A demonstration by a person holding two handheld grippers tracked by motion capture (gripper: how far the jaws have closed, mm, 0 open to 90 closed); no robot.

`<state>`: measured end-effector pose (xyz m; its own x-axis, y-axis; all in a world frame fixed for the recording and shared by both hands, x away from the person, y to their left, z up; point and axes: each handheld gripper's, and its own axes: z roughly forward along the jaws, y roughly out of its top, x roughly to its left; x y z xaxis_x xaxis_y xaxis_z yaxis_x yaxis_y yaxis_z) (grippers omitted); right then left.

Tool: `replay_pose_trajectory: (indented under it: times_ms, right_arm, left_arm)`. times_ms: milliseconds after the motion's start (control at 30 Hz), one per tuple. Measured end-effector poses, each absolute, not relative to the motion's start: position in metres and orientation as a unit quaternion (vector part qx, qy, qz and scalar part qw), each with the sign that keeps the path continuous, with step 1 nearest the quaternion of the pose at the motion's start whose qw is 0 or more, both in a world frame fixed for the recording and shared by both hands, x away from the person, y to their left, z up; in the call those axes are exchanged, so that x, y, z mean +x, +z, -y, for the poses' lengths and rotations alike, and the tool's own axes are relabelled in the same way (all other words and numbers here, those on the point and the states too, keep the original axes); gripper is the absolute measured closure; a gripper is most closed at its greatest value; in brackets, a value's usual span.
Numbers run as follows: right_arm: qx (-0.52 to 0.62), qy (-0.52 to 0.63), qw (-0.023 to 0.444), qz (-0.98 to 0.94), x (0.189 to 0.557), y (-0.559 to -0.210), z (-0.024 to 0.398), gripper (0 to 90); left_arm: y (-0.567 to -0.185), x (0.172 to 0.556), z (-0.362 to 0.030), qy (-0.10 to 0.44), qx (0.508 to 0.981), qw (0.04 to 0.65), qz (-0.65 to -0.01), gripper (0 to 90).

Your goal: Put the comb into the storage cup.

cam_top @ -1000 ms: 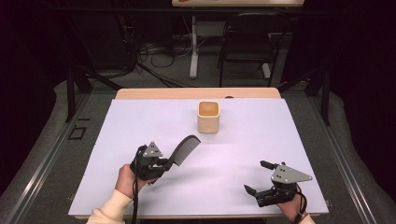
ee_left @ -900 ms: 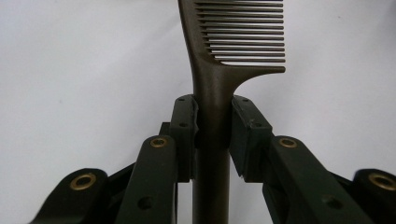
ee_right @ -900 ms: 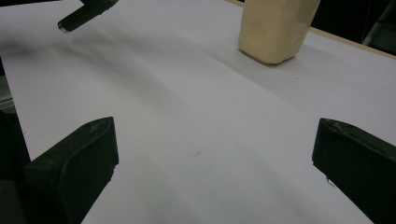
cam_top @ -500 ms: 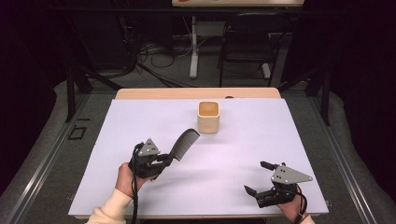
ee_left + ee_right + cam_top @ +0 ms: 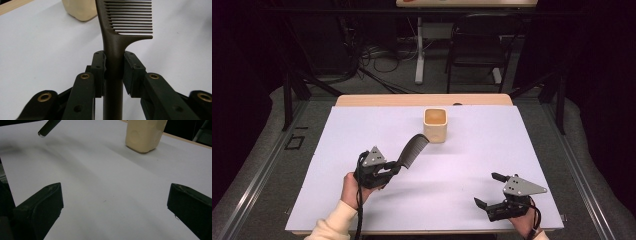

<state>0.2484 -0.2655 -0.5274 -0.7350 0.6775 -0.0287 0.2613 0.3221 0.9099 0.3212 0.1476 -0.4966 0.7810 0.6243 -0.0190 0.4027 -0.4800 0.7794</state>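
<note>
Comb looks light, stiff and slick, so its thick handle is the place to grip; it hangs over the white table, teeth toward the beige cup. Left gripper is clenched on that handle, while the right gripper rests splayed and empty.

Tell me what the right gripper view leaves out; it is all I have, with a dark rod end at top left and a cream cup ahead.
Observer: That rod is the handle of a dark comb; the left gripper is shut on it, pads against both sides of the handle.
Operator: Say where the comb's teeth are.
Observer: The toothed end points toward the cream cup, lifted above the white sheet.
Operator: Report what is inside the cup.
Observer: From the high view it looks empty.
Operator: Give me my own gripper's place.
Observer: The right gripper sits open near the sheet's near right corner, nothing between its jaws.
</note>
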Motion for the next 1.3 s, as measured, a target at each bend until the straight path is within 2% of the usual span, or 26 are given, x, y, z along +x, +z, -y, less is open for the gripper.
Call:
replay_pose_trajectory:
  times_ms: [1300]
  right_arm:
    - [0.283,0.500,0.190,-0.796,0.258,-0.529,0.255,0.0]
  left_arm:
    - [-0.488,0.350,-0.154,0.141,0.820,0.454,-0.317,72.7]
